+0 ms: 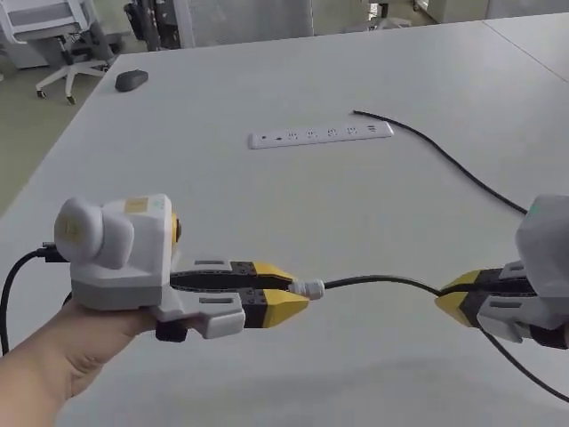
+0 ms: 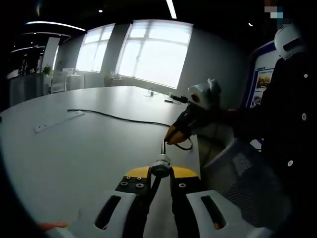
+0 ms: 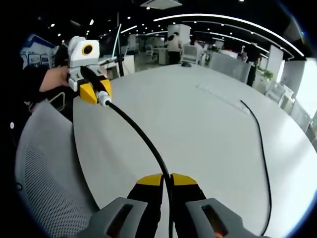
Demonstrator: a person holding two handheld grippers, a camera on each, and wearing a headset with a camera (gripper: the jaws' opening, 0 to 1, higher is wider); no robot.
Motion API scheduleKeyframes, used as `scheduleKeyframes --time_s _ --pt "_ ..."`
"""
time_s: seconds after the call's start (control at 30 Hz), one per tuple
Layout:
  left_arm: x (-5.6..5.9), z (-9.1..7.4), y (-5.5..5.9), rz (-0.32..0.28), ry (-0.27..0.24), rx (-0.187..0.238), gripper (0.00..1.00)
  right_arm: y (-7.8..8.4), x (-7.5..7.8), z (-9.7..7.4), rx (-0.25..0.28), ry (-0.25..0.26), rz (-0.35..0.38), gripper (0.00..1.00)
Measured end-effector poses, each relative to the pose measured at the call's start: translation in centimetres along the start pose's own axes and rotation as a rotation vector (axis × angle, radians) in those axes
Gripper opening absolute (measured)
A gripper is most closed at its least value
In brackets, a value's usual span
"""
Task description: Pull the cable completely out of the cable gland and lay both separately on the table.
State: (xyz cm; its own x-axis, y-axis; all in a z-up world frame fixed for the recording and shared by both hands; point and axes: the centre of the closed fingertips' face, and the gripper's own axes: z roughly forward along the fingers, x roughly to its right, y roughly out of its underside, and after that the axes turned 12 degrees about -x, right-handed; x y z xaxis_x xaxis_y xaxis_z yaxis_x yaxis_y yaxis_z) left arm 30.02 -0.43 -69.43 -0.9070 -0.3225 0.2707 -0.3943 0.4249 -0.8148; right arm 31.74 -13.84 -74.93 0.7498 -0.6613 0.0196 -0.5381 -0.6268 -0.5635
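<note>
Your left gripper (image 1: 299, 299) has its yellow-tipped jaws clamped together on the small white plastic cable gland (image 1: 308, 288), whose nose sticks out just past the tips. The thin black cable (image 1: 382, 281) still sits in the gland and runs in a shallow arc to your right gripper (image 1: 449, 300), whose jaws are pinched shut on it. Past that gripper the cable drops towards the near right corner. Another stretch of it lies across the wide white table (image 1: 356, 209), ending near the long white power strip (image 1: 320, 135). A dark computer mouse (image 1: 132, 80) rests at the table's far left edge.

In the right gripper view, the cable rises from between your closed jaws to the gland (image 3: 104, 100). In the left gripper view, the gland (image 2: 160, 165) sits between the jaw tips.
</note>
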Motion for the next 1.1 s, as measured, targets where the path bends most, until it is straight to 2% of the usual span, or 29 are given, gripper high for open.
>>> scheduleKeyframes --time_s 0.13,0.23,0.47,0.53,0.57,0.6,0.63,0.77,0.93,1.0,1.1 --pt "0.1 0.0 0.0 0.005 -0.003 -0.002 0.15 0.4 -0.4 0.4 -0.020 -0.020 0.003 0.01" --pt "0.0 -0.1 -0.2 0.006 -0.009 0.006 0.15 0.2 -0.4 0.2 -0.011 0.009 -0.049 0.06" --pt "-0.2 -0.2 -0.3 0.016 -0.023 0.003 0.15 -0.7 -1.3 -0.2 0.011 -0.009 -0.086 0.12" --pt "-0.1 -0.2 -0.3 0.018 -0.024 0.003 0.15 -1.8 -2.2 -0.5 0.055 -0.035 -0.105 0.15" --pt "-0.1 -0.2 -0.3 0.018 -0.022 0.002 0.15 -2.8 -3.3 -0.9 0.097 -0.082 -0.126 0.16" --pt "0.0 -0.2 -0.3 0.018 -0.022 0.002 0.15 -3.4 -3.7 -1.2 0.123 -0.087 -0.147 0.17" --pt "0.0 -0.2 -0.4 0.019 -0.022 0.005 0.15 -4.3 -3.9 -1.6 0.146 -0.068 -0.173 0.17" --pt "0.1 -0.2 -0.5 0.021 -0.020 0.008 0.15 -6.5 -5.8 -2.4 0.201 -0.094 -0.263 0.16" --pt "0.4 -0.3 -0.7 0.026 -0.017 0.011 0.15 -7.8 -7.7 -1.8 0.214 -0.127 -0.320 0.16" --pt "0.5 -0.3 -0.7 0.028 -0.016 0.007 0.15 -8.1 -7.7 -1.6 0.212 -0.111 -0.342 0.14" --pt "0.6 -0.2 -0.6 0.030 -0.016 0.002 0.15 -8.5 -7.9 -1.2 0.210 -0.119 -0.351 0.12"
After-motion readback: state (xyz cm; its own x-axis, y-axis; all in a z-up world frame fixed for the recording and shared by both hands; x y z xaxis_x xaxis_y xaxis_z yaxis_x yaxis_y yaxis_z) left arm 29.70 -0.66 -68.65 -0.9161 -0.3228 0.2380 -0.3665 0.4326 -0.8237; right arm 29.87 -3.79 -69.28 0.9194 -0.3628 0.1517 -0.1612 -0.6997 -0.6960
